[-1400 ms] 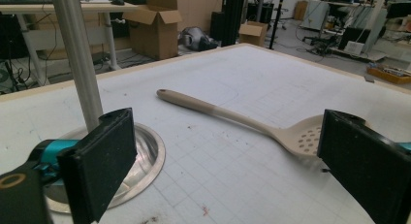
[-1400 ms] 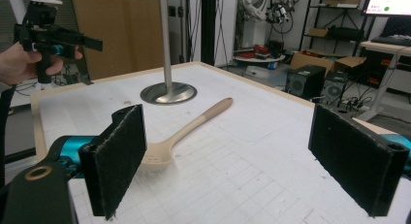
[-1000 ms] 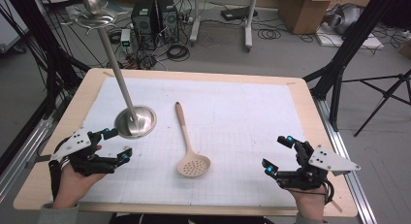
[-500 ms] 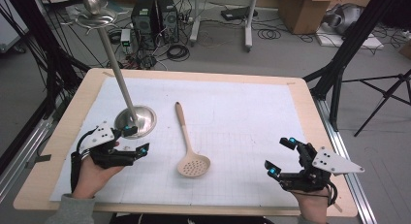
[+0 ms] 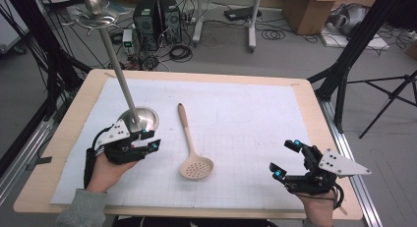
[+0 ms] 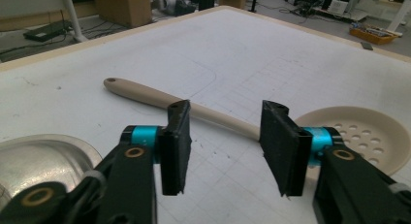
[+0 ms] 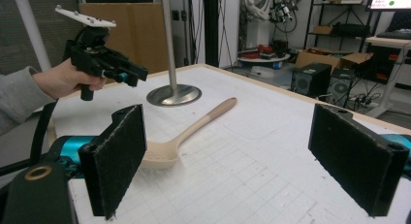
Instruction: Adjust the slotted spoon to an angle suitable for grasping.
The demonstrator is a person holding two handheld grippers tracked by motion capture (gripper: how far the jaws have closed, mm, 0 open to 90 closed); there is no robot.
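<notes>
A beige slotted spoon (image 5: pixel 191 144) lies on the white gridded mat, handle toward the far side, bowl toward me. In the left gripper view the spoon (image 6: pixel 194 109) crosses behind the open jaws. My left gripper (image 5: pixel 148 140) hovers open just left of the spoon's handle, beside a metal stand's round base (image 5: pixel 141 118). It is also visible across the table as the left gripper (image 7: pixel 132 73). My right gripper (image 5: pixel 284 158) is open near the mat's front right corner, well apart from the spoon (image 7: pixel 189 130), with nothing between its pads.
The metal stand's pole (image 5: pixel 115 65) leans up to a dish-shaped top (image 5: pixel 96 11) beyond the far left edge. The wooden table (image 5: pixel 314 119) borders the mat. Black tripod legs, computers and cables sit on the floor behind.
My left gripper has moved right and forward, from the mat's left edge to beside the stand base, closer to the spoon handle. The right gripper drifted slightly right.
</notes>
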